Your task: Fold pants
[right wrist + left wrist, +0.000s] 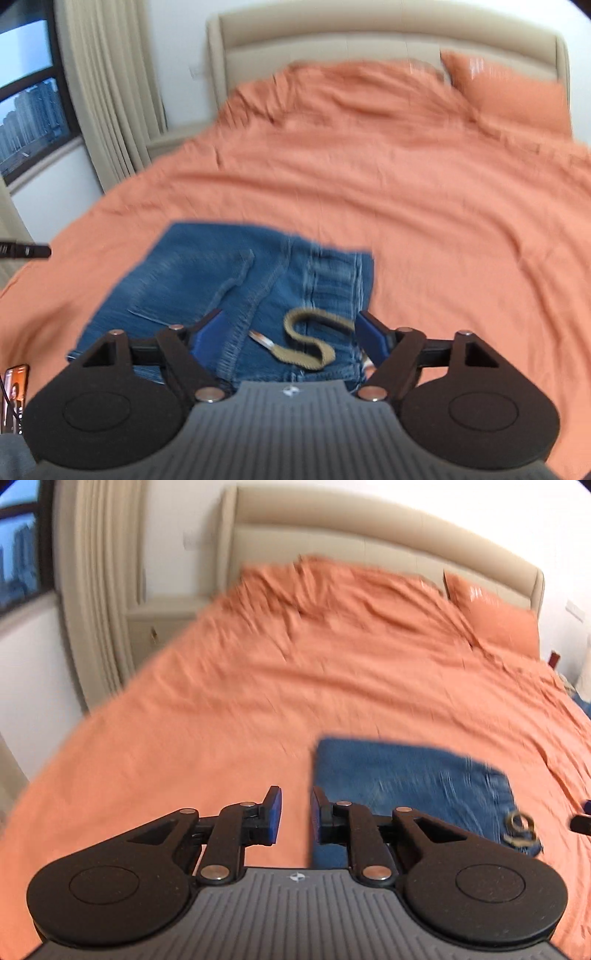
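Blue denim pants [229, 295] lie folded into a compact block on an orange bed sheet [406, 206], at six o'clock in the right wrist view, a tan drawstring [314, 343] curled on top. No writing is readable. Right gripper [291, 332] gapes wide above them, empty. Left gripper [297, 814], narrowly parted, holds nothing, beside their left edge. Bare sheet spreads toward twelve o'clock up to the beige headboard [332, 528].

Denim pants [229, 280], matt cotton sheet [424, 206]
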A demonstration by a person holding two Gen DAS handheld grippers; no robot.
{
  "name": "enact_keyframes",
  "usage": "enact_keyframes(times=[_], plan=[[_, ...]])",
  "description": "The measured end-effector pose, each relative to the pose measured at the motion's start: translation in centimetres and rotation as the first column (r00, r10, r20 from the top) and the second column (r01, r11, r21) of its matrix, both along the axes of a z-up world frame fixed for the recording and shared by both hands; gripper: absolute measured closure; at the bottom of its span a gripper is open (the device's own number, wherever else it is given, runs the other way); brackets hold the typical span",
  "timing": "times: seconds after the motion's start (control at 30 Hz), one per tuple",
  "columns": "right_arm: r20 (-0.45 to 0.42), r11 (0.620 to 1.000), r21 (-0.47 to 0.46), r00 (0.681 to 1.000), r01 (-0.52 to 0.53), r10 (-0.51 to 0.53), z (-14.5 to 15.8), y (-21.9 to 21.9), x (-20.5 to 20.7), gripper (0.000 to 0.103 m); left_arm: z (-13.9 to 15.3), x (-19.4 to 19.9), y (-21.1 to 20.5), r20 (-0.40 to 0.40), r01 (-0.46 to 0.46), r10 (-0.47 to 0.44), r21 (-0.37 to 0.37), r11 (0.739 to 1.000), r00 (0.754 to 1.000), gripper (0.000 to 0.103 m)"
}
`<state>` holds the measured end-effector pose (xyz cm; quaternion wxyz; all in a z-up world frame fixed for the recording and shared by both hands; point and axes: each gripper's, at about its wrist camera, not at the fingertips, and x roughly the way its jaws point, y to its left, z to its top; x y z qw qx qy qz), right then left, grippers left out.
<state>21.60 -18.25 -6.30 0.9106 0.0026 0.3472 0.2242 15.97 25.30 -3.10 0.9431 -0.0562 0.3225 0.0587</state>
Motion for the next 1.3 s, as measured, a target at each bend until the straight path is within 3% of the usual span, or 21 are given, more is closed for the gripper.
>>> enact_keyframes(times=[0.13, 0.3, 0.37, 0.4, 0.43, 0.57, 0.63, 0.83, 1.03, 1.3], plan=[[0.100, 0.999, 0.045, 0.995, 0.022, -0.026, 3.5, -1.2, -4.2, 0.023, 3.6, -3.1, 0.4, 0.093, -0.037, 0.031, 0.067, 0.997, 0.995, 0.077], [0.170, 0.995, 0.082, 0.984, 0.050, -0.063, 5.8, -2.2, -9.4, 0.023, 5.5, -7.7, -2.1, 0.190, -0.042, 0.027, 0.074, 0.996, 0.981, 0.065], [0.188, 0.995, 0.082, 0.979, 0.060, -0.075, 6.4, -2.4, -11.4, 0.022, 5.6, -9.5, -4.3, 0.233, -0.054, 0.024, 0.124, 0.991, 0.972, 0.055], [0.198, 0.994, 0.086, 0.977, 0.064, -0.080, 6.6, -2.6, -12.3, 0.022, 5.4, -10.4, -5.5, 0.244, -0.066, 0.027, 0.154, 0.986, 0.969, 0.042], [0.205, 0.994, 0.087, 0.975, 0.065, -0.082, 6.7, -2.5, -13.3, 0.022, 5.2, -10.9, -6.4, 0.245, -0.070, 0.026, 0.173, 0.982, 0.969, 0.034], [0.241, 0.994, 0.075, 0.966, 0.073, -0.089, 6.7, -2.4, -16.5, 0.022, 3.9, -13.0, -10.2, 0.202, -0.060, 0.025, 0.168, 0.984, 0.979, 0.025], [0.245, 0.996, 0.065, 0.966, 0.066, -0.080, 6.5, -2.2, -17.6, 0.021, 3.0, -13.7, -11.9, 0.188, -0.065, 0.033, 0.165, 0.984, 0.982, 0.014], [0.241, 0.997, 0.024, 0.967, 0.079, -0.082, 4.8, -2.1, -20.2, 0.021, 0.3, -14.4, -16.3, 0.101, -0.062, 0.043, 0.200, 0.978, 0.994, 0.014], [0.199, 0.995, 0.002, 0.975, 0.099, -0.097, 3.2, -2.8, -21.0, 0.021, -1.3, -15.6, -18.1, 0.030, -0.043, 0.040, 0.122, 0.992, 0.999, 0.014], [0.185, 0.993, -0.010, 0.976, 0.120, -0.116, 1.9, -3.3, -22.0, 0.021, -2.8, -15.7, -19.7, -0.028, -0.040, 0.044, 0.130, 0.991, 0.999, 0.014]])
